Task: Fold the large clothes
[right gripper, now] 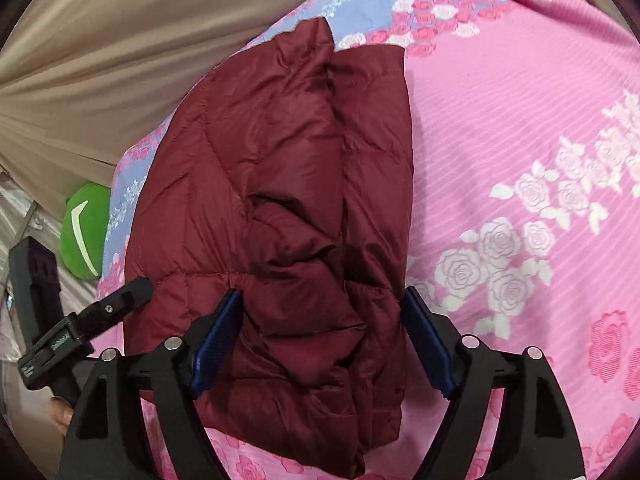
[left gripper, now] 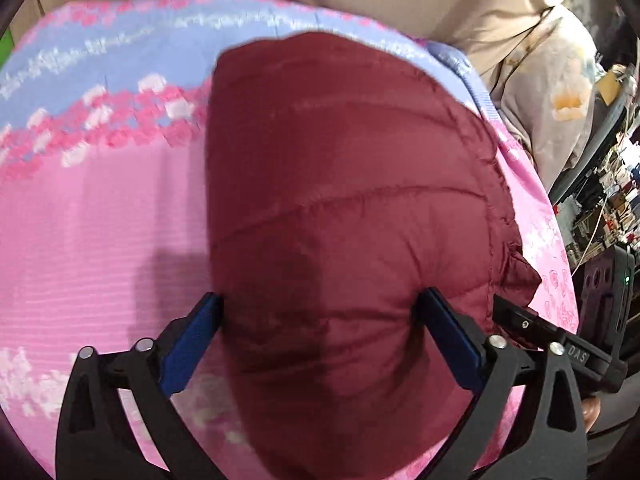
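Maroon quilted jacket [right gripper: 280, 184]: one, on one pink bedspread [right gripper: 520, 128].

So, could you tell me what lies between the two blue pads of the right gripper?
The folded maroon quilted jacket fills the gap in the right gripper; its jaws stand open. The right wrist view shows this, with the pink floral bedspread beneath.

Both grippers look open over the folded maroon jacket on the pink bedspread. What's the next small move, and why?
Probably lift both grippers straight back off. The maroon quilted puffer jacket lies folded in a compact bundle on the pink floral bedspread. The left gripper and right gripper stand wide open astride it, so nothing is clamped.
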Demonstrator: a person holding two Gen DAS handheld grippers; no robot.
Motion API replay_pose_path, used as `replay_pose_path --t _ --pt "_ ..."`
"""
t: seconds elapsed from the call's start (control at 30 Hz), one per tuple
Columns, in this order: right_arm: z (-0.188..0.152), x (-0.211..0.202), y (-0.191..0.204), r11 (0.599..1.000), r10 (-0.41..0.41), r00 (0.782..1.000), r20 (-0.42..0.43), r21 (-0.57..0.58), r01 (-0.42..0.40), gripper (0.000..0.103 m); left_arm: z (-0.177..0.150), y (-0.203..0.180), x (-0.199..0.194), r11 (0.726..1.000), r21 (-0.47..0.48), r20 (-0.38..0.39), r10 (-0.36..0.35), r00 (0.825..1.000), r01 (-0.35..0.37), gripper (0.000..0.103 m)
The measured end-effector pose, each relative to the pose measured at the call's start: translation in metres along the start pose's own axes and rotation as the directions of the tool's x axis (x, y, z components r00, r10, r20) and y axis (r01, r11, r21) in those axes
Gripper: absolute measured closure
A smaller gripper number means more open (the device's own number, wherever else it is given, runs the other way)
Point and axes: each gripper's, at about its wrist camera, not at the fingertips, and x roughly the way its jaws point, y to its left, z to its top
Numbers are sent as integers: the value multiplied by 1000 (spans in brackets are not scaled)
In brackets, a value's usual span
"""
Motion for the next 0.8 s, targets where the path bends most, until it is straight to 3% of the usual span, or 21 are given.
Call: replay_pose_path --t 0.5,0.8 --pt "8 23 22 997 -11 1000 20 -76 13 8 0 -5 21 995 56 53 77 996 -80 5" --pt "6 37 37 995 -26 999 41 -100 30 7 -5 -5 25 991 75 104 101 989 -109 5"
